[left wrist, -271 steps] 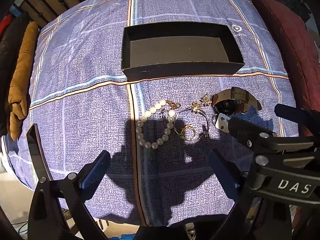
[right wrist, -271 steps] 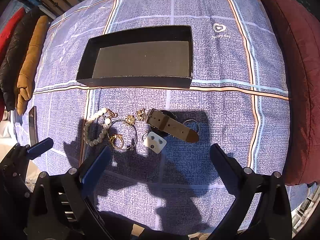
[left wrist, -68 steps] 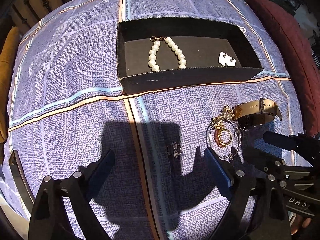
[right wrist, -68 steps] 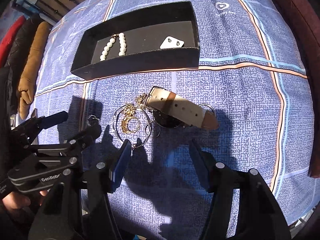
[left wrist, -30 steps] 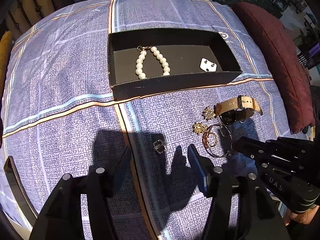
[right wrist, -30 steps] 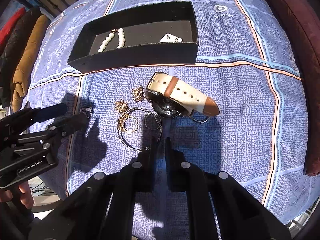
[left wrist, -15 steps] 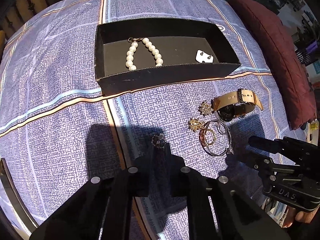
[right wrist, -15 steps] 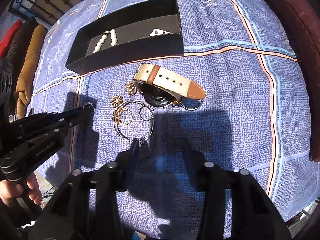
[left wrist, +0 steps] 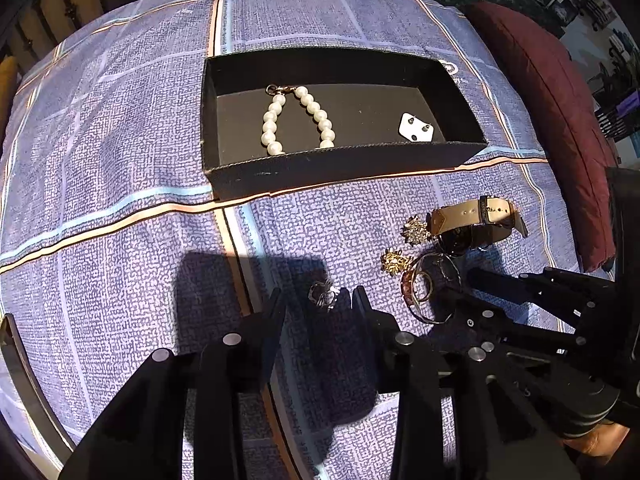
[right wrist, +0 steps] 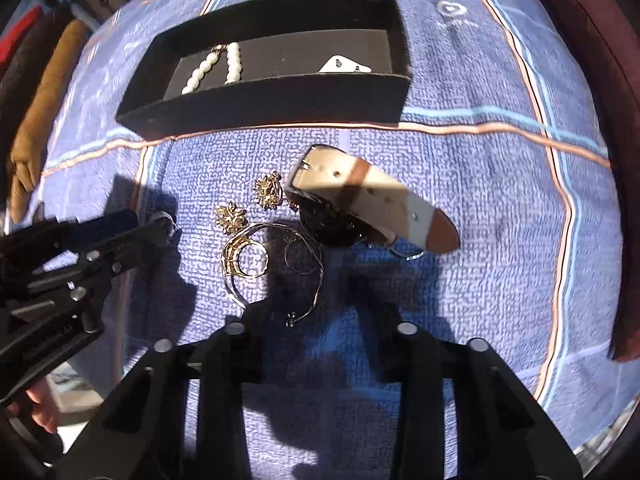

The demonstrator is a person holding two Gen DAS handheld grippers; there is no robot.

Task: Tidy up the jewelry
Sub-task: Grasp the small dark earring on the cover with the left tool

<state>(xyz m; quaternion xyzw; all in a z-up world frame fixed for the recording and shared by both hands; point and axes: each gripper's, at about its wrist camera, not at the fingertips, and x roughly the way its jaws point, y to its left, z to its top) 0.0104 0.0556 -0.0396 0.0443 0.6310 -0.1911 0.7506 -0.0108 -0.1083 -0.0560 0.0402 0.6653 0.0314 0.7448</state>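
A black open box (left wrist: 344,172) (right wrist: 280,108) holds a pearl bracelet (left wrist: 296,120) (right wrist: 216,66) and a white earring card (left wrist: 416,128) (right wrist: 346,66). My left gripper (left wrist: 320,300) has its fingers narrowly apart around a small silver ring (left wrist: 322,294) (right wrist: 168,218) on the cloth. My right gripper (right wrist: 316,308) is open over a thin wire bangle (right wrist: 280,272) beside gold rings (right wrist: 240,258) (left wrist: 416,284), two gold floral earrings (right wrist: 268,190) (left wrist: 414,230) and a tan-strap watch (right wrist: 368,196) (left wrist: 476,220).
Everything lies on a blue checked cloth (left wrist: 120,160) (right wrist: 500,220) over a rounded surface. A dark red cushion (left wrist: 560,112) (right wrist: 600,80) lies at the right. Brown and dark folded clothing (right wrist: 40,92) lies at the left edge.
The pearl bracelet and earring card went into the box earlier. My left gripper shut near the silver ring and has parted slightly around it. My right gripper shut a second ago and has reopened over the bangle.
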